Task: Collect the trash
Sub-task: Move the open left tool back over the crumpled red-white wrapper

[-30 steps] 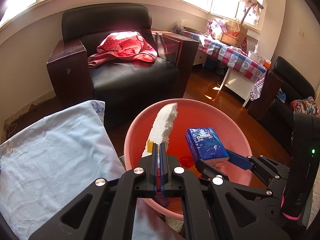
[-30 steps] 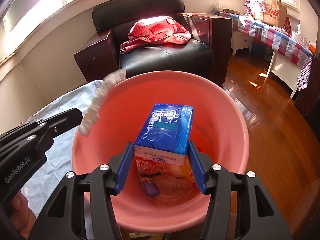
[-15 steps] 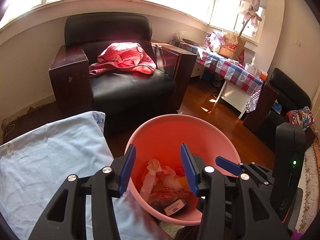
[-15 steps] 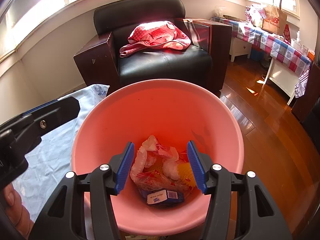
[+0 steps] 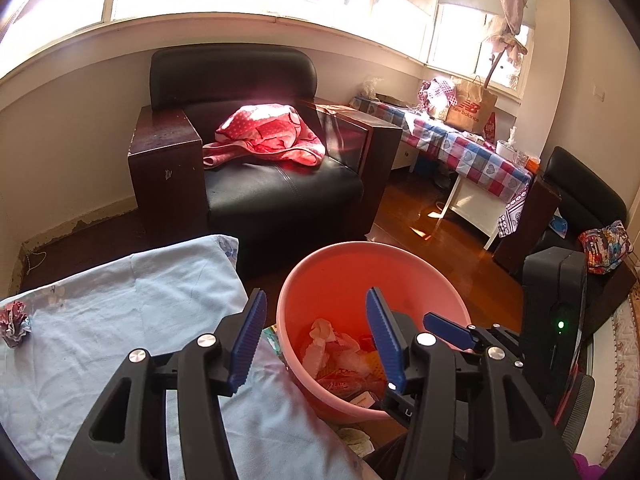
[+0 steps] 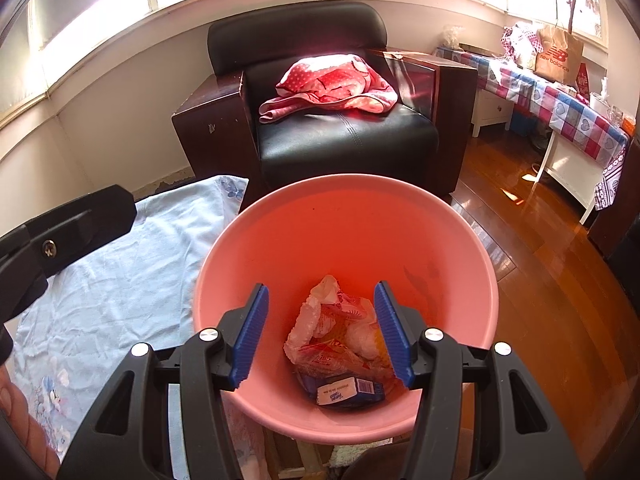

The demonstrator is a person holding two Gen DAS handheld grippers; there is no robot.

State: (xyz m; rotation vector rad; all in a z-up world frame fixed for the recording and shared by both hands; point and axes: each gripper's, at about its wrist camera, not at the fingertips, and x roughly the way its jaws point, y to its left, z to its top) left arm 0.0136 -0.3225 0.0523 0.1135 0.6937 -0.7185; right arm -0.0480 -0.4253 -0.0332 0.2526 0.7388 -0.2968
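Left tongs (image 5: 316, 338) just been opening, now wide, nothing btw. Right tongs (image 6: 322, 334) apart, empty, above pink bucket (image 6: 448, 240). Trash (image 6: 340, 344) at bucket bottom, below both tongs. Crumpled wrapper (image 5: 14, 322) on blue cloth (image 5: 120, 320), far left.

Both wrist views look steeply down along their own blue-padded fingers from close above the pink bucket (image 6: 460, 216). The right one sits nearly over its mouth; the left one stands off to its left, above the pale blue sheet (image 5: 120, 320). Both share the black armchair (image 5: 260, 184) and checked table (image 6: 572, 108) behind
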